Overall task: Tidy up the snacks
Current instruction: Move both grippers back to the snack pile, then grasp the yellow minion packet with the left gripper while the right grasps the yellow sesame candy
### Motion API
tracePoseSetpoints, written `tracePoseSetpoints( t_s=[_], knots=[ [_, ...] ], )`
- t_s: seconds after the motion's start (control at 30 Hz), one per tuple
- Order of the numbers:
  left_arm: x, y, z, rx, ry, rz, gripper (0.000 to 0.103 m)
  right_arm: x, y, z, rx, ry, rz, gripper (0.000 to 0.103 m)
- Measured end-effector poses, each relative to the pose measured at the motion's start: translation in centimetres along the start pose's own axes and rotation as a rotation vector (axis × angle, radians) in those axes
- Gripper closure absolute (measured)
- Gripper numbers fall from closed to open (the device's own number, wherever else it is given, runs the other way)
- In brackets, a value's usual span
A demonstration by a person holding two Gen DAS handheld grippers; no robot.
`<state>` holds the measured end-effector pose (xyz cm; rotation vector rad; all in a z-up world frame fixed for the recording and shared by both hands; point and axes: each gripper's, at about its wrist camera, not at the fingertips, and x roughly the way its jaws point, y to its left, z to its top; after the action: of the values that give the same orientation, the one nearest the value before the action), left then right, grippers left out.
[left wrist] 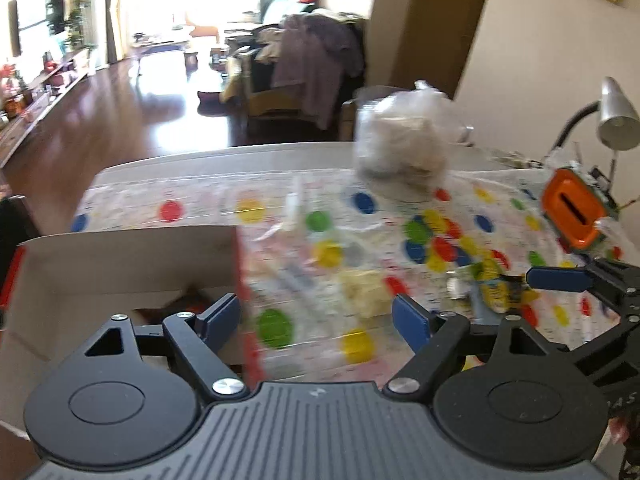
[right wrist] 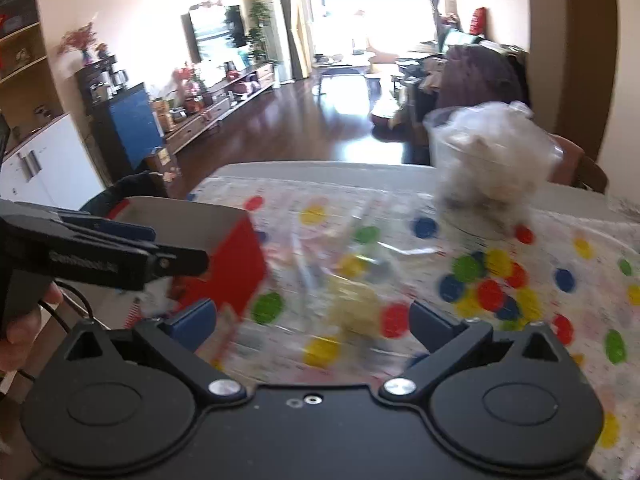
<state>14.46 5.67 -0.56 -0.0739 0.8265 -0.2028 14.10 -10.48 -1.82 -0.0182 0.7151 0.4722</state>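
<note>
Two hand-held grippers hover over a table covered with a dotted cloth [left wrist: 256, 208], both with jaws spread wide and holding nothing. The left gripper [left wrist: 318, 318] is near a red cardboard box [left wrist: 120, 264]; the right gripper [right wrist: 314, 326] faces a pale yellow snack packet [right wrist: 354, 306] lying on the cloth. Lettering on the left gripper's side is too blurred to read. Only the left view shows an orange-topped container [left wrist: 574, 210] and a desk lamp [left wrist: 616, 116].
</note>
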Motion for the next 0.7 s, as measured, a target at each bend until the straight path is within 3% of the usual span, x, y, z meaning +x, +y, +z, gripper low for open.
tracePoseSetpoints(
  t_s=[0.37,0.7],
  knots=[
    [5.8,-9.3,0.2,0.069,0.064,-0.097,0.018,-2.2,-10.0,-4.8,-0.043,0.055,-0.153,0.000],
    [11.4,-17.3,-0.4,0.179,0.118,-0.118,0.018,0.1,-17.1,-7.9,-0.032,0.132,-0.216,0.003]
  ],
)
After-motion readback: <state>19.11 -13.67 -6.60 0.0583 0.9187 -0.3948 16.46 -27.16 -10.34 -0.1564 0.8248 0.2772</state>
